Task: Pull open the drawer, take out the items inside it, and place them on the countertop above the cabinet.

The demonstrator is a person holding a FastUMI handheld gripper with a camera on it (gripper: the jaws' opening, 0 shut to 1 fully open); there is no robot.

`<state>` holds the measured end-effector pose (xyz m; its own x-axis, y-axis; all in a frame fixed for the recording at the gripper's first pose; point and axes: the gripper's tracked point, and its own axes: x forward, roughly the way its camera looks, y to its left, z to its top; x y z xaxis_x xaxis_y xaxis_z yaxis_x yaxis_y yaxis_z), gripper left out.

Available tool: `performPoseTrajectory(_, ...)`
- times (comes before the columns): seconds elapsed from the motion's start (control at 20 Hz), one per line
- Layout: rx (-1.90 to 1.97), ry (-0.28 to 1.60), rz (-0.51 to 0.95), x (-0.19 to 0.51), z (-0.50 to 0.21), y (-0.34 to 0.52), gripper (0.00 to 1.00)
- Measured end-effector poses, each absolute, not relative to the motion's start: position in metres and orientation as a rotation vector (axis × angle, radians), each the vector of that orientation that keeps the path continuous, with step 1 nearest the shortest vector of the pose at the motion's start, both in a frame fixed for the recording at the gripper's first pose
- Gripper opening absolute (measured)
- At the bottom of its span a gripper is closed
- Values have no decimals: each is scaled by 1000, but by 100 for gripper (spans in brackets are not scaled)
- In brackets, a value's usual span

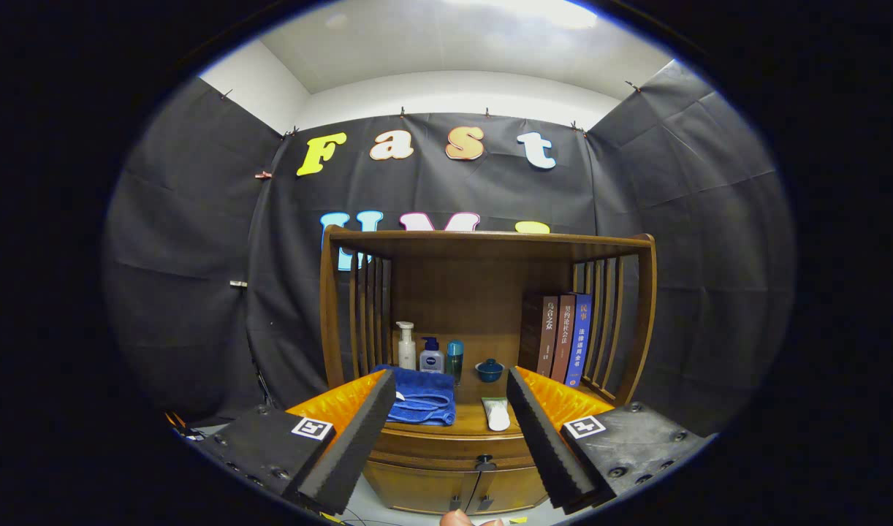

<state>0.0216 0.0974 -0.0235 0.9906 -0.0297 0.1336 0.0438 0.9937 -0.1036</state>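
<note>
The gripper [450, 398] hangs with its fingers spread wide and nothing between them, aimed at a wooden cabinet [487, 321] straight ahead at twelve o'clock. Between the fingers, the drawer [454, 447] sits closed under the countertop [467, 422], its dark knob [484, 462] at six o'clock from the shelf. On the countertop a folded blue towel [419, 398] lies at ten o'clock, touching the left finger's tip in this view; a pale tube [497, 413] lies beside it. Behind them stand three bottles [430, 355], a small blue lidded cup [489, 370] and, at two o'clock, three upright books [560, 340]. What may be a fingertip [457, 519] shows at six o'clock.
</note>
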Motion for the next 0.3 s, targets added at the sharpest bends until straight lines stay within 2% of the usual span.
performPoseTrajectory(0.3, -107, -154, -42, 17, -17, 97, 99)
